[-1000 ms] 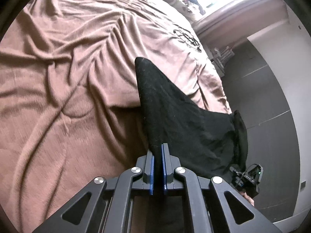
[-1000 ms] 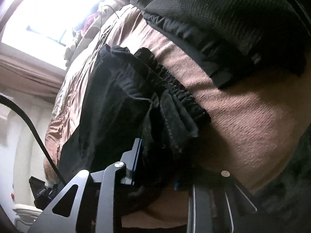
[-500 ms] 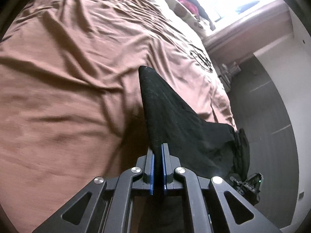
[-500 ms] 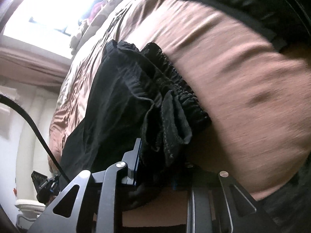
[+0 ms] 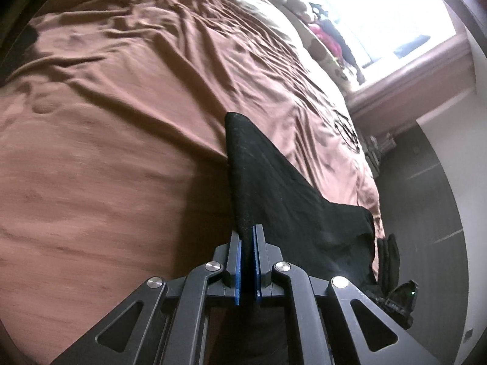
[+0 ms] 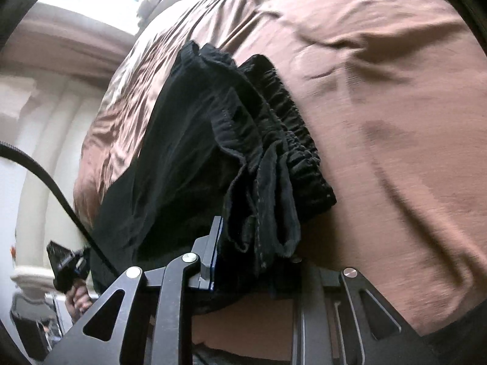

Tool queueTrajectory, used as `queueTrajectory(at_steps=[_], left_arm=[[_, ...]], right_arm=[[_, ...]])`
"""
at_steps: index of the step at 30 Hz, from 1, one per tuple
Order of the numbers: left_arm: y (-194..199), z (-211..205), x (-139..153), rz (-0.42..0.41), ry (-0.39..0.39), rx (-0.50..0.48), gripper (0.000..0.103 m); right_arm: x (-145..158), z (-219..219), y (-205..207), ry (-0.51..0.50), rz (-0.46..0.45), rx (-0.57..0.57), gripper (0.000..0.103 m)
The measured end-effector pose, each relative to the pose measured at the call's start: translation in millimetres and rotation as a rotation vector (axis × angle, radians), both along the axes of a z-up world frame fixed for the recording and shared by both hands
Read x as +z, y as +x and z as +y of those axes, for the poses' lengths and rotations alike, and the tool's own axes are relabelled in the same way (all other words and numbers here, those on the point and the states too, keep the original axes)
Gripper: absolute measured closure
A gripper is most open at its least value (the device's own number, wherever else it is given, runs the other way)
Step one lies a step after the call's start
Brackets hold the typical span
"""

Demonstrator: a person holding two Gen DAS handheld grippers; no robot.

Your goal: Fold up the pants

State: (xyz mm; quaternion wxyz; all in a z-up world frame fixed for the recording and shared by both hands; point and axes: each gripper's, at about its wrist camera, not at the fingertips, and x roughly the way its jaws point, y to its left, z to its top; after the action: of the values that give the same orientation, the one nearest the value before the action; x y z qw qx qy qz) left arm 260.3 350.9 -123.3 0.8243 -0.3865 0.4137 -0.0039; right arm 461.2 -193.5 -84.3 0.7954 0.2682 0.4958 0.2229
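Note:
The black pants [image 5: 274,188] hang stretched between my two grippers above a brown bedsheet [image 5: 106,121]. My left gripper [image 5: 247,234] is shut on a thin edge of the pants' leg end, which stands up as a black triangle. My right gripper [image 6: 252,243] is shut on the bunched elastic waistband [image 6: 274,140], which covers the right finger. The other gripper shows at the far end of the pants in each view, in the left wrist view [image 5: 395,298] and in the right wrist view [image 6: 68,261].
The wrinkled brown bed fills both views. A bright window [image 5: 380,15] with pillows and clothes below it lies beyond the bed's head. Dark floor [image 5: 426,197] and a white wall run along the bed's right side. A black cable [image 6: 45,176] crosses the right wrist view.
Both grippers have carried the pants across the bed. The other dark garment at the top of the right wrist view has left the frame. Both grips have held.

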Motion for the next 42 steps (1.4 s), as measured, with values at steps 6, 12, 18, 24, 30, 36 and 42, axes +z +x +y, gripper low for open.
queueTrajectory(at_steps=[6, 12, 18, 24, 30, 36, 42], left_arm=[[-19, 28, -3, 0.008, 0.002, 0.044, 0.096], [-31, 50, -3, 0.010, 0.012, 0.086, 0.096], [-39, 55, -27, 0.069, -0.001, 0.102, 0.093], [-65, 58, -52, 0.129, -0.004, 0.157, 0.068], [-101, 56, -56, 0.106, -0.028, 0.153, 0.059], [-122, 50, -58, 0.078, -0.077, 0.163, 0.059], [-134, 37, -60, 0.050, -0.118, 0.177, 0.059]], right_arm=[[7, 17, 16, -0.043, 0.002, 0.101, 0.082], [5, 15, 21, -0.047, -0.002, 0.179, 0.082], [-2, 2, 20, -0.076, 0.000, 0.220, 0.082], [-1, -19, 24, -0.160, -0.080, 0.265, 0.075], [3, -49, 27, -0.143, -0.103, 0.272, 0.071], [7, -68, 20, -0.143, -0.137, 0.282, 0.070], [19, -77, 12, -0.117, -0.196, 0.247, 0.070]])
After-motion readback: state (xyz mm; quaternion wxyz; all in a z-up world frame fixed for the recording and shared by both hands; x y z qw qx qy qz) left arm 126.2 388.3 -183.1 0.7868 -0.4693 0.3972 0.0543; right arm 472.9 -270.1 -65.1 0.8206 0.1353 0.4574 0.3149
